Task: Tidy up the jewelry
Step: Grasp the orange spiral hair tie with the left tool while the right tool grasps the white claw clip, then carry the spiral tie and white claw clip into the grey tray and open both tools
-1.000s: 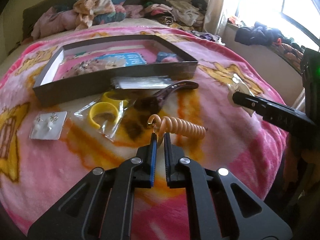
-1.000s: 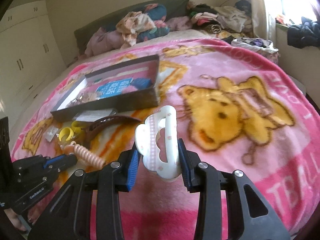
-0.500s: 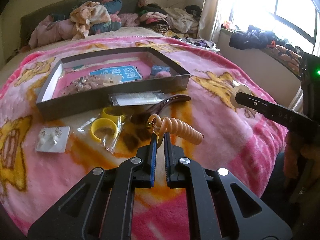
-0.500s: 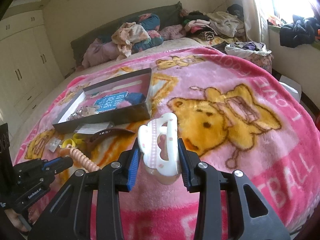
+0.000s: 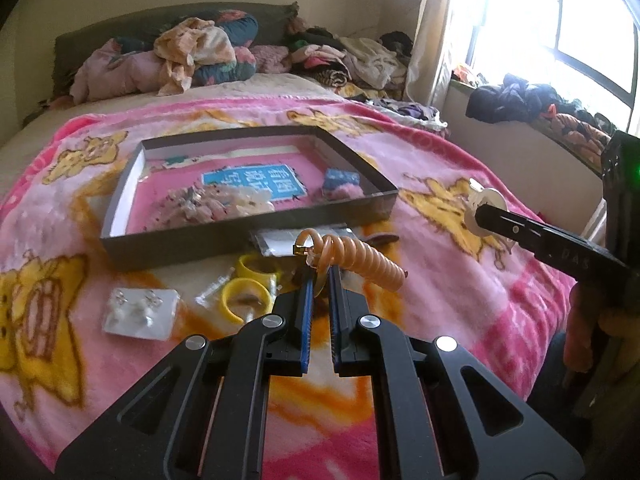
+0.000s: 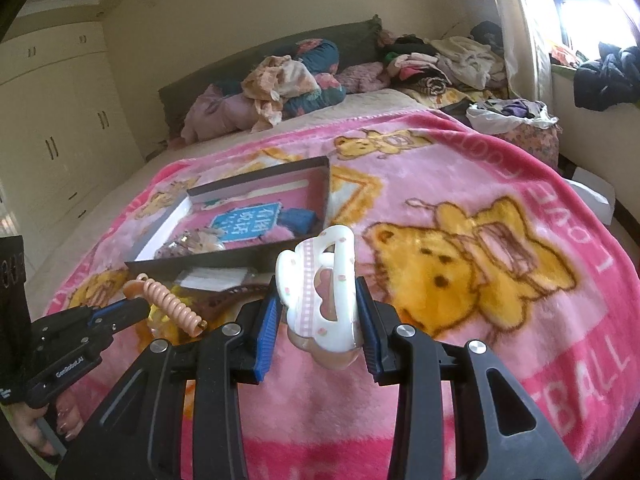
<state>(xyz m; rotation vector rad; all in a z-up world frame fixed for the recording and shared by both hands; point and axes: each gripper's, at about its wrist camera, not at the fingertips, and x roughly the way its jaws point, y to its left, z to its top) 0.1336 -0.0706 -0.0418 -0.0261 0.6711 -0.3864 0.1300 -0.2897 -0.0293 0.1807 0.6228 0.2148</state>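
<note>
Bedroom scene, two wrist views over a bed covered by a pink blanket printed with yellow bears.

Left wrist view: the left tool rises from the bottom centre of the frame. Its jaws are drawn almost together and pinch one loop of an orange spiral hair tie, whose coil sticks out to the right of the fingertips, clear of the blanket. At the right edge of the frame the right tool reaches in with a white hair claw at its tip.

Right wrist view: the right tool occupies the bottom centre. Its jaws stand partly apart, and the blue pads press both sides of the white hair claw, which stands upright between them. The left tool appears at the lower left with the spiral hair tie.

Dark shallow box: open, resting on the blanket in the middle of the left view. It holds a tangle of small jewelry at its front and a blue printed card behind that.

Loose items on the blanket in front of the box, left view: an earring card at the left, two yellow rings in clear wrapping just left of the tool tips, a clear flat packet against the box wall, and a dark brown hair clip at the right.

Piled clothes lie along the headboard at the top of the frame.
</note>
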